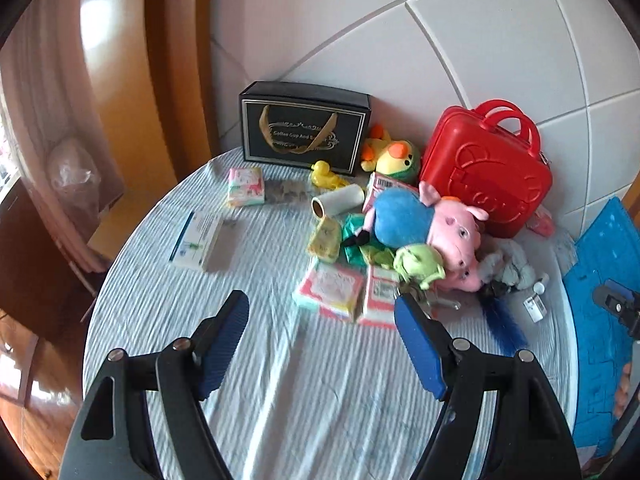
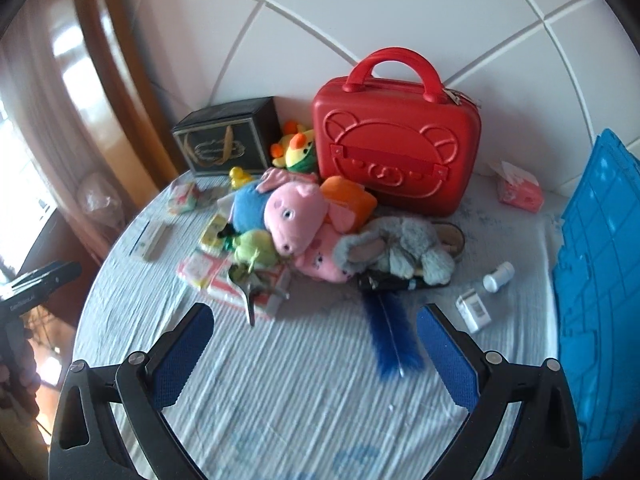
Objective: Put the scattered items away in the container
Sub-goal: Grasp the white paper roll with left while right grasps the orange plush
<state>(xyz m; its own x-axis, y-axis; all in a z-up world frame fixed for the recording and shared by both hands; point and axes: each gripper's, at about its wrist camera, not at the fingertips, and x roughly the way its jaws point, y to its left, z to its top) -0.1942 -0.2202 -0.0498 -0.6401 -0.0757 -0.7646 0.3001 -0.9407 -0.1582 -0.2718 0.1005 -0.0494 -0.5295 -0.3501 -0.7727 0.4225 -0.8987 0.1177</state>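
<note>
A heap of items lies on the striped cloth: a pink pig plush in blue (image 1: 432,224) (image 2: 288,212), a green frog plush (image 1: 418,264) (image 2: 254,246), a grey mouse plush (image 2: 396,248), tissue packs (image 1: 332,288), a blue feather (image 2: 394,340). A blue crate (image 1: 604,316) (image 2: 596,288) stands at the right edge. A closed red case (image 1: 488,172) (image 2: 396,152) stands upright by the wall. My left gripper (image 1: 322,310) is open and empty, short of the tissue packs. My right gripper (image 2: 316,312) is open and empty, short of the heap.
A black gift box (image 1: 302,128) (image 2: 224,140) stands at the back left with a yellow bird plush (image 1: 394,156) beside it. A white box (image 1: 196,240) lies at the left, a small bottle (image 2: 498,276) and carton (image 2: 474,310) at the right. The table edge drops off left.
</note>
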